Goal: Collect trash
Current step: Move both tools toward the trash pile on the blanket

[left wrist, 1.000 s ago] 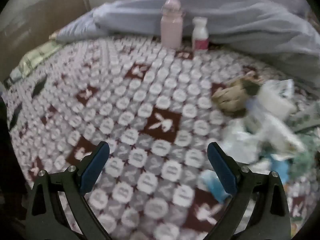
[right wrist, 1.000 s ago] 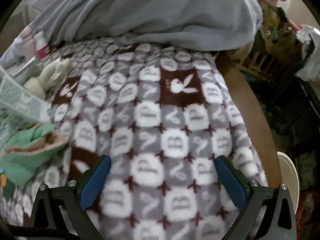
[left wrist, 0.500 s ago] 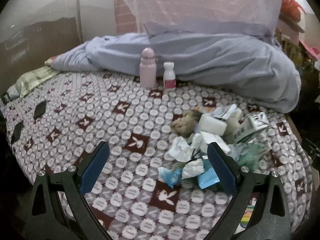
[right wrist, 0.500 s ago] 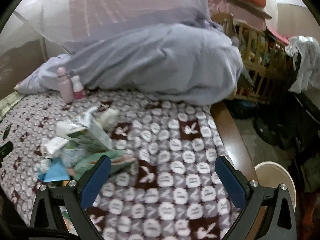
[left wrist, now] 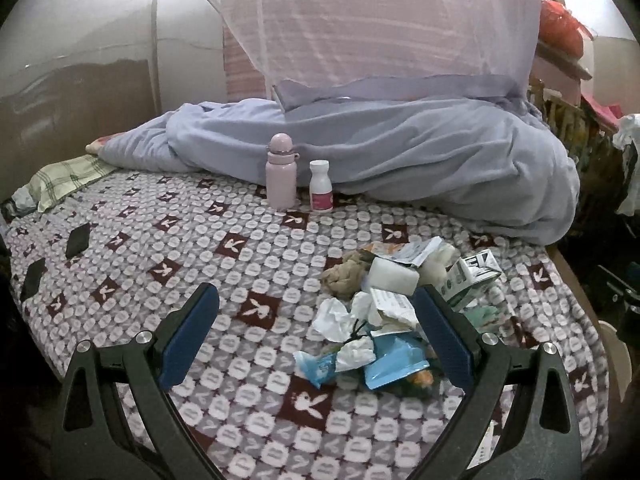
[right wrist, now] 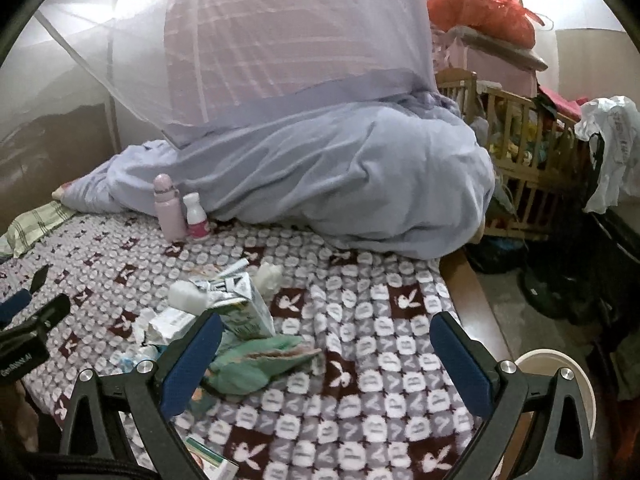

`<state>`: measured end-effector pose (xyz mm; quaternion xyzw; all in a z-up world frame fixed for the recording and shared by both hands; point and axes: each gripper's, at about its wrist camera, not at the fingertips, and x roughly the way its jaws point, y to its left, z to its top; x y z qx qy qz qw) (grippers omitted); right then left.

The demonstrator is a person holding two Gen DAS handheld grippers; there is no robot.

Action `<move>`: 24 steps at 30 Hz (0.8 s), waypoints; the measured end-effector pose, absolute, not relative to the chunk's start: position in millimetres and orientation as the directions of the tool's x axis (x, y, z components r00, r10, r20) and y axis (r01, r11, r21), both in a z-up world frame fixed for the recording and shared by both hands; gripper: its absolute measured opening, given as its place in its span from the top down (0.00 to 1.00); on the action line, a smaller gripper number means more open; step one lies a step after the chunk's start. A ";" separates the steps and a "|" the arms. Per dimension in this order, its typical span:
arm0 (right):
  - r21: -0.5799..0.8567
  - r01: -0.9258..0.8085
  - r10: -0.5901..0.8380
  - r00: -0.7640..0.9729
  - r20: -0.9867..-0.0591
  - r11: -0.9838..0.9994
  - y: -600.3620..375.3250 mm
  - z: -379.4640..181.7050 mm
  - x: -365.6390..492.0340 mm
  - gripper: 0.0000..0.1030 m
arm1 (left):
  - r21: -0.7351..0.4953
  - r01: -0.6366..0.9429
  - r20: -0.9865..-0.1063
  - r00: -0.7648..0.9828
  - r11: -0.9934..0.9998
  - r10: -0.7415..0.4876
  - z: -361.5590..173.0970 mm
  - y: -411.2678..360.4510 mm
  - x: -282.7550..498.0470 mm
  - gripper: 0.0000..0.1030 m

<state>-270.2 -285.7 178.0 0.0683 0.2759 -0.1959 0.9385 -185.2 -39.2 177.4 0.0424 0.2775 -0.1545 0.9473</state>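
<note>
both grippers, left and right, gape wide and empty above the heap of crumpled wrappers and cartons; best to pinch one loose white wrapper first.

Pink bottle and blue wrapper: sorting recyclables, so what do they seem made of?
Pink bottle: looks like matte metal or hard plastic, with an even, dull surface; I cannot tell which. Blue wrapper: apparently thin glossy plastic film, creased and shiny.

Home bedroom: bed, mosquito net, crib.
</note>
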 end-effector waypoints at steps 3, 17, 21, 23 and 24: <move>0.018 0.397 -0.325 0.778 -0.537 0.918 -282.1 179.9 -270.2 0.00 | -0.009 0.315 -0.537 0.799 0.949 -0.270 178.1 -40.6 -184.5 0.05; 0.007 0.395 -0.333 0.783 -0.526 0.919 -278.2 181.7 -271.0 0.00 | -0.025 0.314 -0.537 0.797 0.949 -0.278 178.5 -43.9 -183.9 0.05; 0.005 0.394 -0.333 0.782 -0.526 0.919 -277.9 181.2 -270.8 0.00 | -0.023 0.313 -0.536 0.798 0.949 -0.276 177.5 -44.2 -184.9 0.05; 0.005 0.396 -0.334 0.783 -0.525 0.918 -278.3 181.2 -271.2 0.00 | -0.024 0.312 -0.536 0.798 0.950 -0.275 176.6 -44.7 -185.1 0.05; 0.004 0.396 -0.335 0.782 -0.525 0.918 -278.5 181.1 -271.1 0.00 | -0.023 0.312 -0.536 0.798 0.950 -0.275 176.6 -44.8 -185.1 0.05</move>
